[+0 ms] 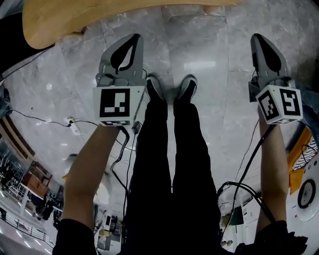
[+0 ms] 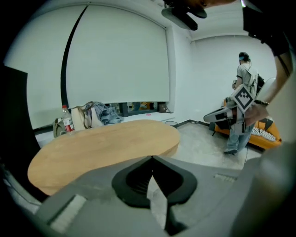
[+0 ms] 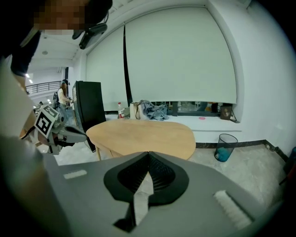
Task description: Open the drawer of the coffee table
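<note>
Left claw (image 1: 130,44) closed, empty | right claw (image 1: 262,45) closed, empty | coffee table (image 1: 75,15) ahead, apart from both

No words, brands or numbers can be read anywhere. The left marker cube (image 1: 118,103), on the left tool (image 1: 130,40), and the right marker cube (image 1: 280,104), on the right tool (image 1: 260,40), bear only black-and-white square patterns, no letters. A bottle (image 2: 67,121) beyond the desk (image 2: 106,143) carries a red label, too small to read.
</note>
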The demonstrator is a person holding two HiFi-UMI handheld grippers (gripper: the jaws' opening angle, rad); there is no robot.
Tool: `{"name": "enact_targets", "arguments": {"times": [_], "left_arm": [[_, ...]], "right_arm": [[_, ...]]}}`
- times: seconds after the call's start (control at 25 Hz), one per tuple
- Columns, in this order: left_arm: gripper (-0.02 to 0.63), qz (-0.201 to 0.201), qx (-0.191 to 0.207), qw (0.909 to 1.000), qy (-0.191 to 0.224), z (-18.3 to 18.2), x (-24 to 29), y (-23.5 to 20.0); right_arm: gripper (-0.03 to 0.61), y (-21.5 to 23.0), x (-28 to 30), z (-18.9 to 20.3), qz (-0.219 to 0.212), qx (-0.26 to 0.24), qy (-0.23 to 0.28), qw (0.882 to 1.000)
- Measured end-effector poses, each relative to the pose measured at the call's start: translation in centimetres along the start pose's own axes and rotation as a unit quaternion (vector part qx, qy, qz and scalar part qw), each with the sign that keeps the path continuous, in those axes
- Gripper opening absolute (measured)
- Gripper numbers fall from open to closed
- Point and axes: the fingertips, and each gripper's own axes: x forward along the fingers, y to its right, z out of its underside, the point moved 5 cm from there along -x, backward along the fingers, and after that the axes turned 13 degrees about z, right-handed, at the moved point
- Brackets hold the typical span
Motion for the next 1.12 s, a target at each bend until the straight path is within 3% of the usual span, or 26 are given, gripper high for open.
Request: {"name": "enact_targets", "arguments": {"times": [0.24,0.48,0.64,0.8,0.88,1.04,1.12], "left_arm": [[0.002,0.007,-0.063,0.9979,-0.014,6.2,3.4,-2.1],[0.006,0.005,-0.136,0.9907,0.002,9.7,6.2,-5.1],[0.109,0.013,-0.201,0.9792,0.024,11.3,8.0,-6.6],[0.190,0.050,-0.225,0.9725,0.037,12.9,9.6,-7.9],[0.190,0.069,-0.256,0.9622,0.065,13.8,10.0,-8.9],[0.190,0.084,-0.339,0.9274,0.134,16.2,11.1,-11.8],[0.190,0.093,-0.360,0.9134,0.165,17.4,12.0,-13.3]], "right_arm": [[0.003,0.6,2.8,4.4,0.005,0.003,-0.016,1.000],[0.003,0.3,4.7,6.3,0.012,0.024,-0.011,1.000],[0.006,0.5,5.8,7.3,0.009,0.032,-0.007,0.999],[0.058,0.9,7.5,8.5,-0.010,0.027,0.003,1.000],[0.087,1.1,8.4,9.5,-0.021,0.035,0.004,0.999],[0.141,1.8,10.7,11.1,-0.035,0.052,0.008,0.998],[0.152,1.9,12.4,11.3,-0.047,0.052,0.023,0.997]]}}
